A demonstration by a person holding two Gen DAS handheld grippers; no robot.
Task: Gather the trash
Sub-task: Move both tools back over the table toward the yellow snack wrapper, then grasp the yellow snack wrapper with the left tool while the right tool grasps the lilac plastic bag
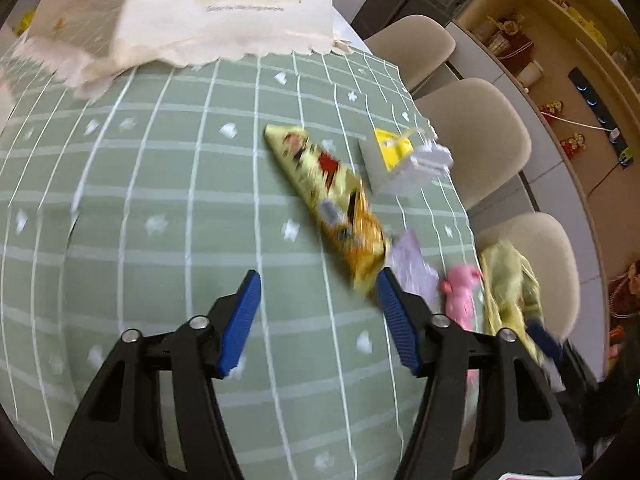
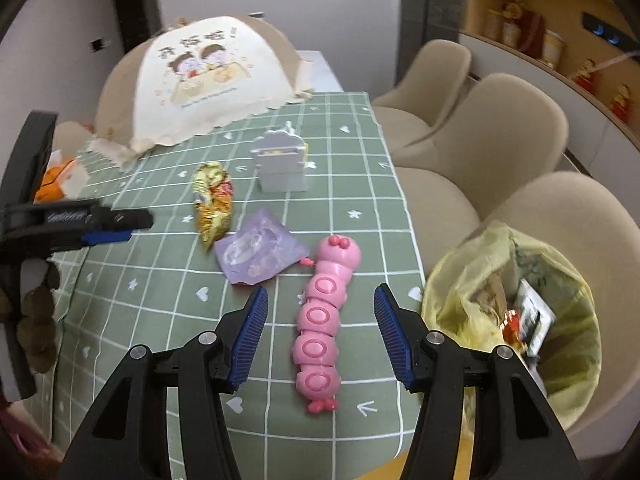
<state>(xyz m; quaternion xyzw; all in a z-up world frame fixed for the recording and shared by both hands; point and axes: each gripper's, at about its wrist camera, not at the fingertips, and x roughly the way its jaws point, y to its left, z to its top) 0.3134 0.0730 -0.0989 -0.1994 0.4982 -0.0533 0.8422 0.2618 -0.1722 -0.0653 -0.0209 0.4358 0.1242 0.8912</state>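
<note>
A gold snack wrapper (image 1: 328, 196) lies on the green checked tablecloth (image 1: 160, 200); it also shows in the right wrist view (image 2: 214, 204). A flat purple wrapper (image 2: 260, 252) lies beside it, also in the left wrist view (image 1: 412, 264). My left gripper (image 1: 318, 284) is open and empty, its right finger close to the gold wrapper's near end. My right gripper (image 2: 320, 300) is open and empty, straddling a pink caterpillar toy (image 2: 324, 312). A bin with a yellow bag (image 2: 516, 320), holding trash, stands off the table's right edge.
A small grey and yellow toy box (image 2: 282, 164) stands behind the wrappers. A cream food cover (image 2: 200, 84) fills the far table. Beige chairs (image 2: 500, 140) line the right side. The left gripper shows in the right wrist view (image 2: 108, 224).
</note>
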